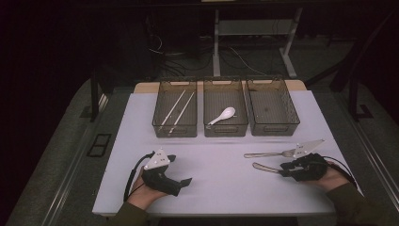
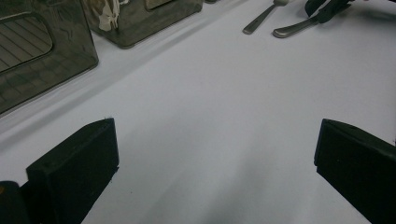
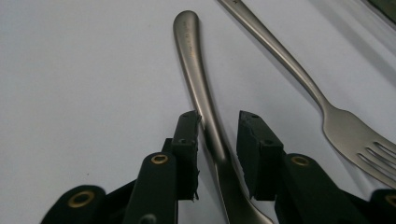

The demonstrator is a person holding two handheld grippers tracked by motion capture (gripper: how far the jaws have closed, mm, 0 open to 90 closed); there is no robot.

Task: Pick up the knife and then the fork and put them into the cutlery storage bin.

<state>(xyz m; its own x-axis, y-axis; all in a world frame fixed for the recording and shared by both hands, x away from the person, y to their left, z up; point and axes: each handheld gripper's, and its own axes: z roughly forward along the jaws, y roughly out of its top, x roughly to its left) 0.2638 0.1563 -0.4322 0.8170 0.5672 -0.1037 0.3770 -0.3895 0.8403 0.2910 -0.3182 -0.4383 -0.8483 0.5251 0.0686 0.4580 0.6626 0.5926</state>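
**Operator:** At the near edge of the desk [image 1: 221, 188], what is the position of each unit?

**Technician:** Left gripper [image 1: 181, 184] rests near the front left of the white desk surface, held in the person's left hand [image 1: 143, 192]. In the left gripper view its jaws stand wide apart with bare desk between them: released. Right gripper [image 1: 283, 168] sits at the front right, held in the right hand [image 1: 329, 178].

**Operator:** State of the right unit?

**Technician:** In the right gripper view the jaws straddle the handle of a metal utensil [image 3: 205, 107] lying flat on the desk. The left pad is at or just against the handle; a gap shows at the other pad. Not clenched on it. The utensil's working end is hidden beneath the gripper, so its type cannot be told.

**Operator:** Adjacent items?

**Technician:** A fork [image 1: 266, 154] lies just beyond that utensil, roughly parallel, not touching it.

**Operator:** Farther back?

**Technician:** Three dark mesh trays in a row. Left tray [image 1: 175, 128] holds chopsticks [image 1: 178, 109]; middle tray [image 1: 225, 129] holds a white spoon [image 1: 222, 115]; the right tray [image 1: 273, 126] stands beside it.
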